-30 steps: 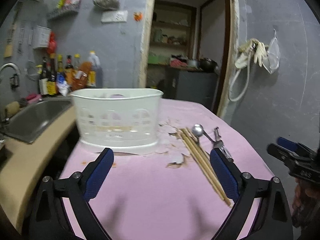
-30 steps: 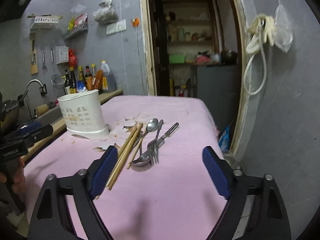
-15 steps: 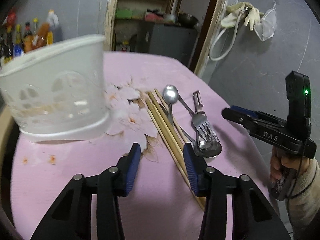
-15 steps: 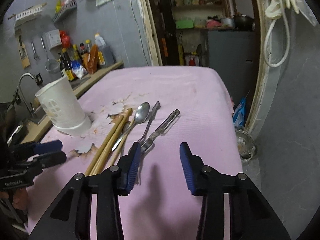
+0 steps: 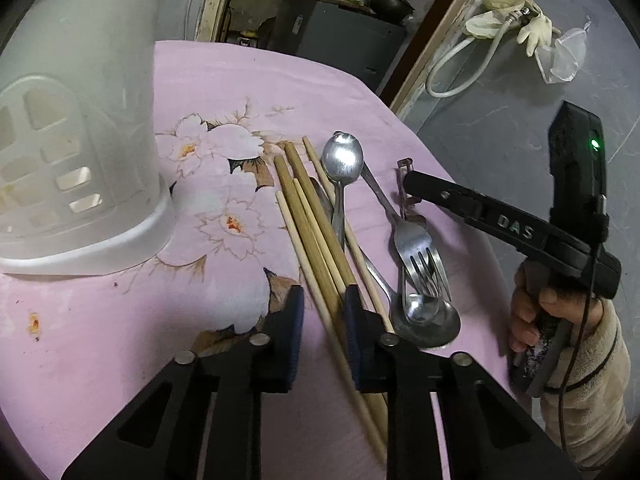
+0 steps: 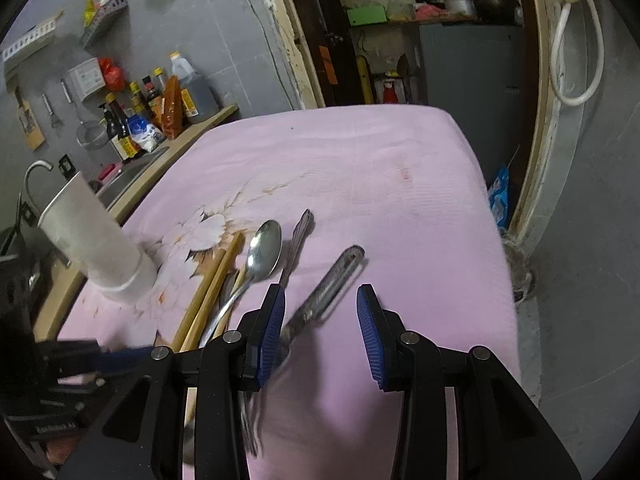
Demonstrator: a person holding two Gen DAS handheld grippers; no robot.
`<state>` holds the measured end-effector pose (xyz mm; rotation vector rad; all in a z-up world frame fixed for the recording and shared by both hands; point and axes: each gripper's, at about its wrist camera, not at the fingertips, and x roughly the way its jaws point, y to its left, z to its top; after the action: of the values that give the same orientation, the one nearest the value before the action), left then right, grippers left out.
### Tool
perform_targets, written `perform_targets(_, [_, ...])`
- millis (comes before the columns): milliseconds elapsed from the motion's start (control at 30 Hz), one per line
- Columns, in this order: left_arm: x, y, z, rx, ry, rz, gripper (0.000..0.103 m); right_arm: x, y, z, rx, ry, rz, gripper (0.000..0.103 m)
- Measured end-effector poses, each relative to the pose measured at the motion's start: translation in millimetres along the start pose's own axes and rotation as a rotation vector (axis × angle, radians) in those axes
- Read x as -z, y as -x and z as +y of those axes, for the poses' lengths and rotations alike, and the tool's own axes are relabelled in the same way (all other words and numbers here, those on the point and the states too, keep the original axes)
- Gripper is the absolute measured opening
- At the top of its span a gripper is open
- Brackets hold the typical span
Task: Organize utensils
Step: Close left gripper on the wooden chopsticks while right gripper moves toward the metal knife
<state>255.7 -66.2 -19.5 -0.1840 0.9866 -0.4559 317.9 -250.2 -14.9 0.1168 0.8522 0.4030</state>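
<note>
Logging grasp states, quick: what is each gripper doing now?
Left gripper: jaws partly open around the chopsticks, not clamped.
Right gripper: open, peeler between jaws.

I see a gray wall with bottles below it on a wooden counter. An open doorway shows shelves. A white hose hangs beside it.

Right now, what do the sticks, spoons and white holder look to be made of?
Chopsticks: likely bamboo or wood, matte tan with faint grain. Spoon and fork: metal, probably stainless steel, with bright mirror-like glints. Utensil holder: seemingly plastic, smooth slightly translucent white with moulded cut-outs.
</note>
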Motion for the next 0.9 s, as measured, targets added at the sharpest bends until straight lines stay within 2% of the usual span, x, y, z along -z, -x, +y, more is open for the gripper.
perform_targets(167, [0.8, 3.0, 2.9, 0.018, 0.023, -0.009, 0.008, -7.2, -17.3, -3.9, -0.017, -0.041, 0.035, 0.034])
perform_targets(233, [0.2, 5.1, 3.2, 0.031, 0.029, -0.017, 0.0, -9.3, -20.1, -4.2, -0.012, -0.051, 0.043, 0.023])
perform_targets(267, [1.4, 7.9, 3.8, 0.028, 0.026, -0.022, 0.0, -9.5, -20.7, -3.7, -0.012, -0.054, 0.046, 0.018])
perform_targets(400, [7.3, 5.1, 8.3, 0.028, 0.044, -0.002, 0.0, -6.0, -16.4, -7.3, -0.047, -0.076, 0.045, 0.016])
perform_targets(567, [9.5, 10.5, 25.6, 0.082, 0.095, -0.005, 0.0, 3.8, -4.5, -4.0, -0.079, -0.065, 0.049, 0.015])
perform_targets(767, [7.8, 4.1, 27.7, 0.094, 0.086, 0.058, 0.0, 17.5, 13.9, -1.0, -0.088, -0.036, 0.049, 0.014])
perform_targets(900, [1.9, 1.2, 24.9, 0.101, 0.087, 0.066, 0.0, 21.1, 17.1, 0.4, -0.092, -0.021, 0.046, 0.014])
